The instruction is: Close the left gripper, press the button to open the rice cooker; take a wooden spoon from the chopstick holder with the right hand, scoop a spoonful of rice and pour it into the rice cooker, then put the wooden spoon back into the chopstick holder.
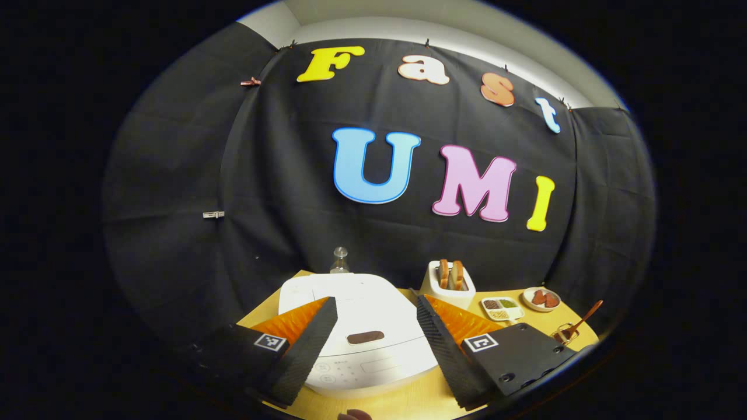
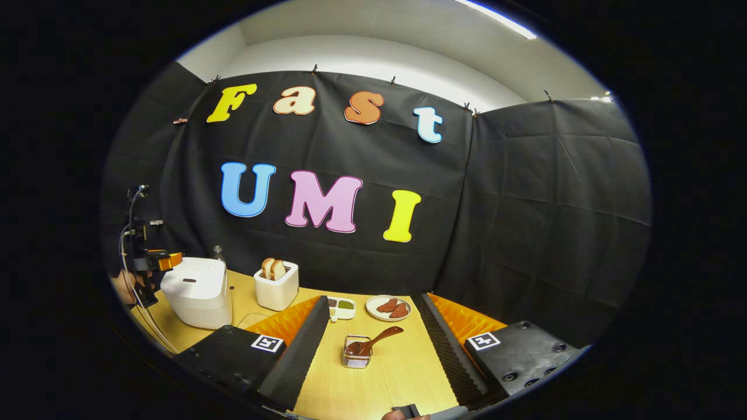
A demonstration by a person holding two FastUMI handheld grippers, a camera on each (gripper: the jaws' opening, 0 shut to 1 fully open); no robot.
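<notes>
The left gripper (image 1: pixel 376 335) stood spread wide above the closed rice cooker (image 1: pixel 356 326), its fingers flanking the dark lid button (image 1: pixel 365 337) without touching it. The right gripper (image 2: pixel 373 344) was likewise released, holding nothing, with the wooden spoon (image 2: pixel 373 342) resting in the small clear chopstick holder (image 2: pixel 356 353) on the table (image 2: pixel 385 385) between its fingers and ahead of them.

Risk noted: pressing with the fingers apart would probably straddle the button and miss it; the jaws needed clenching first. The holder looked light, so a skewed pull on the spoon could tip it.

Nearby stood a toaster (image 2: pixel 276 289) with bread, a divided dish (image 2: pixel 341 306) of grains, a plate (image 2: pixel 388 308) and a bottle (image 1: pixel 339 261) behind the cooker. Nothing blocked either approach
</notes>
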